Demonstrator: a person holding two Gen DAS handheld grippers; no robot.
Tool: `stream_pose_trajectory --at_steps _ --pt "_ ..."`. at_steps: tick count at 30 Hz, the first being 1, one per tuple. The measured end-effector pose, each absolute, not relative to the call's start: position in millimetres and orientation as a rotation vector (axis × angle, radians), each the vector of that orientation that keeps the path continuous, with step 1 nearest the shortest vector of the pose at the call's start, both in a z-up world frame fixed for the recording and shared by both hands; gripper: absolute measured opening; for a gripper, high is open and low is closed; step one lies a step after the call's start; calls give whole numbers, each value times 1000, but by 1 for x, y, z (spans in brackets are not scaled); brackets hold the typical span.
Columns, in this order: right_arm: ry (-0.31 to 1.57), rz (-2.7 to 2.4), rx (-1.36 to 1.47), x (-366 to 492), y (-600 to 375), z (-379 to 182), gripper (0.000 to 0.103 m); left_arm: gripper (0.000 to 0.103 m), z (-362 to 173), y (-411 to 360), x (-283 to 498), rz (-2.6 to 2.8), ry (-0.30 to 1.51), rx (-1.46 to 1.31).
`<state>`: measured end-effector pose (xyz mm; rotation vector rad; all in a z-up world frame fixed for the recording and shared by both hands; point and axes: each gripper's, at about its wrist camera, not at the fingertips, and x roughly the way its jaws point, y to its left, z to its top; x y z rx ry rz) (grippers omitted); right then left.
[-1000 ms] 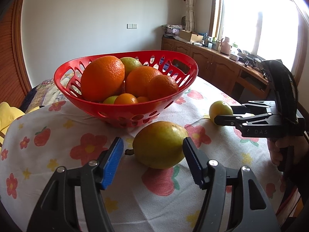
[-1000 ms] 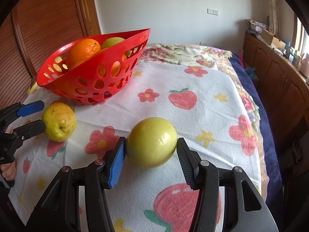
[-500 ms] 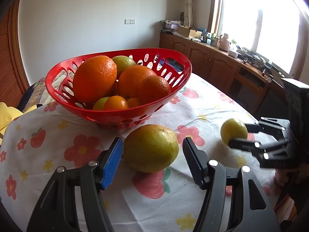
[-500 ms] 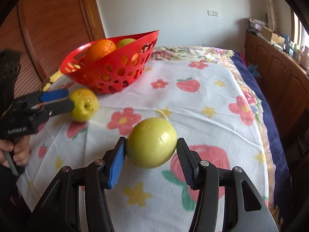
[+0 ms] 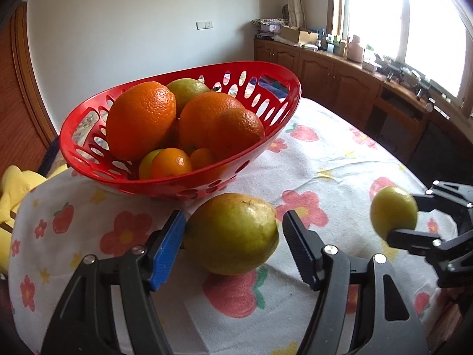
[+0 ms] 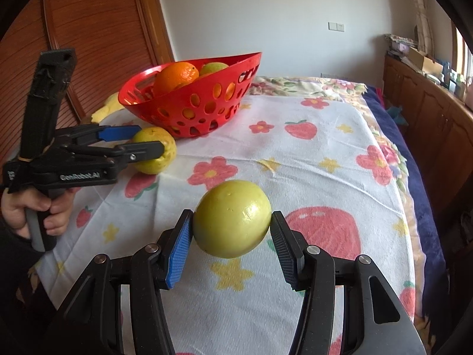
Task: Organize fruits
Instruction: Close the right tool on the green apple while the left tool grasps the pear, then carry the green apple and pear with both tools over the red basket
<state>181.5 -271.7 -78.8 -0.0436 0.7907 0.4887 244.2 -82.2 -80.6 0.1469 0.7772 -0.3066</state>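
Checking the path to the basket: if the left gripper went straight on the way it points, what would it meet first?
The yellow-green fruit between the opening left gripper pads; beyond it, probably the red basket.

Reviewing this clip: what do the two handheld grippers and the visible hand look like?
Both grippers are black plastic with silver pivot bolts and ribbed pads: the left gripper and right gripper each carry one bright blue pad and one darker pad. The left gripper body shows white "GenRobot.AI" lettering, a tall black upright block and a grey handle. The person's hand ends in a dark sleeve.

A home bedroom: floral bedspread (image 6: 325, 159), wooden cabinets (image 5: 334, 77), curtained window (image 5: 414, 23).
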Motion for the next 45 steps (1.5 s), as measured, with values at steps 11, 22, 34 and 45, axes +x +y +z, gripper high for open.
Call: stream_pose_trajectory --at_steps 11,22,34,45 --pt "780 492 -47 181 -270 -76 54 72 -88 -81 248 -303 793 153" --pt "775 488 -52 180 -270 -73 54 69 -90 -79 245 -312 770 151" --pt "751 489 -69 182 -268 -61 54 68 -57 -59 211 -351 670 57" --pt "670 486 -84 194 -267 -24 54 69 -1 -46 201 -363 556 60"
